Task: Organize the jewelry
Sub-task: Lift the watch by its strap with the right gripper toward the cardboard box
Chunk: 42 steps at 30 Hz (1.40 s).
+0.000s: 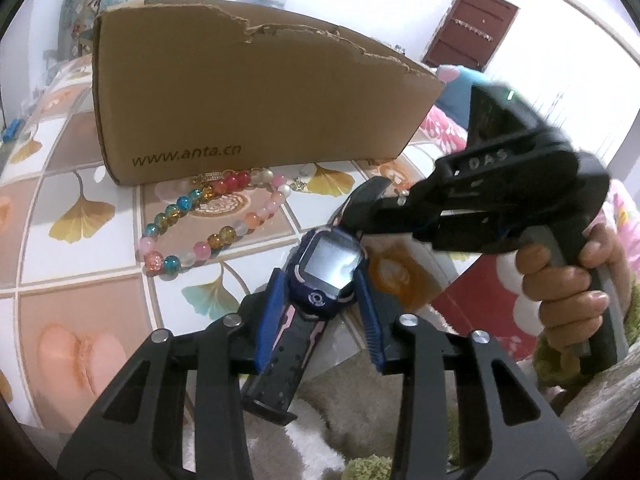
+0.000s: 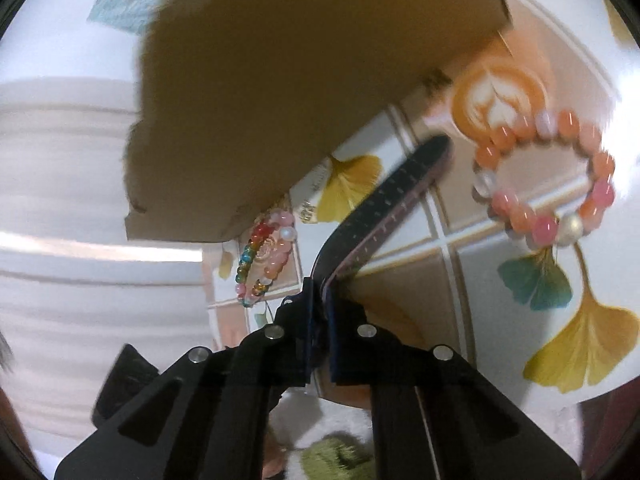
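Observation:
A dark blue smartwatch (image 1: 329,267) with a square screen hangs above the table edge between the blue pads (image 1: 273,312) of my left gripper (image 1: 320,280), which press on its case from both sides. Its lower strap dangles toward the camera. My right gripper (image 1: 356,208) comes in from the right and is shut on the upper strap. In the right wrist view that black strap (image 2: 392,200) runs up and away from my right gripper (image 2: 320,304). A multicoloured bead bracelet (image 1: 208,220) lies on the table in front of the cardboard box (image 1: 248,92).
The torn-edged box (image 2: 300,80) stands just behind the watch. An orange and pink bead bracelet (image 2: 544,184) lies to the right on the ginkgo-leaf tablecloth (image 2: 580,340). A person's hand (image 1: 568,292) holds the right gripper's handle. A shaggy rug lies below the table edge.

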{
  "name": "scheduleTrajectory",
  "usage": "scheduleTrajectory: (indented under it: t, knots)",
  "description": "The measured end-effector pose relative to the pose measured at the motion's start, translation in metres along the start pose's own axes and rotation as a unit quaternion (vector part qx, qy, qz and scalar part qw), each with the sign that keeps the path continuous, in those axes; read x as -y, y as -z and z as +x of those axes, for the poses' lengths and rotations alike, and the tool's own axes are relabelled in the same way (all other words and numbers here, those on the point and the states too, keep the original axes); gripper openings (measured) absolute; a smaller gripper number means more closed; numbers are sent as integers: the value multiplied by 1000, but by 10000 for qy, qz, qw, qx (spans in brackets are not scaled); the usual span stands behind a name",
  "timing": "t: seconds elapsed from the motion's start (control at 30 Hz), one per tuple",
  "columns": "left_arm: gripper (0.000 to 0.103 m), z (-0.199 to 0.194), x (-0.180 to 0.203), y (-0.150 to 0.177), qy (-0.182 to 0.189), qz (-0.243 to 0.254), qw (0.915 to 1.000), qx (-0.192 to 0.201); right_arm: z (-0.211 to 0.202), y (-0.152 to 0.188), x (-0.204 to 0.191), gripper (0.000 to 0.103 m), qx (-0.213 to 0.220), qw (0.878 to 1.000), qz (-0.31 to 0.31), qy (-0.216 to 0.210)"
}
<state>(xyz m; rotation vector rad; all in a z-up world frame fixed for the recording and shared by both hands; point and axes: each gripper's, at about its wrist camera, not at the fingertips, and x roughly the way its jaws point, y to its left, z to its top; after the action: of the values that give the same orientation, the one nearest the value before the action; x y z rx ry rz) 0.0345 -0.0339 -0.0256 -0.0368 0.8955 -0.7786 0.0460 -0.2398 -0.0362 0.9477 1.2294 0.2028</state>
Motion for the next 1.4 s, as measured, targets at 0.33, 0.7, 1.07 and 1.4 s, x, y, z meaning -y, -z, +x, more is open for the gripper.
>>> scheduleTrajectory:
  t: [0.33,0.7,1.07,1.4]
  knots:
    - [41,7,31,8,-904,919,9910,-354,0,8,-33,4,420,9928,-996,517]
    - [31,11,43,13,-1148,1285,9839,-473,-29,17,-41,4,677,9840,-1557,533]
    - [22,14,45,12,-1116,1345,9842,-277,-52,45,-81,4,1030,9597,-2573,458]
    - [19,-34,70,-18,-1699,1718,9680,674,-97,53,-132,4,1465,9234,-3544,162]
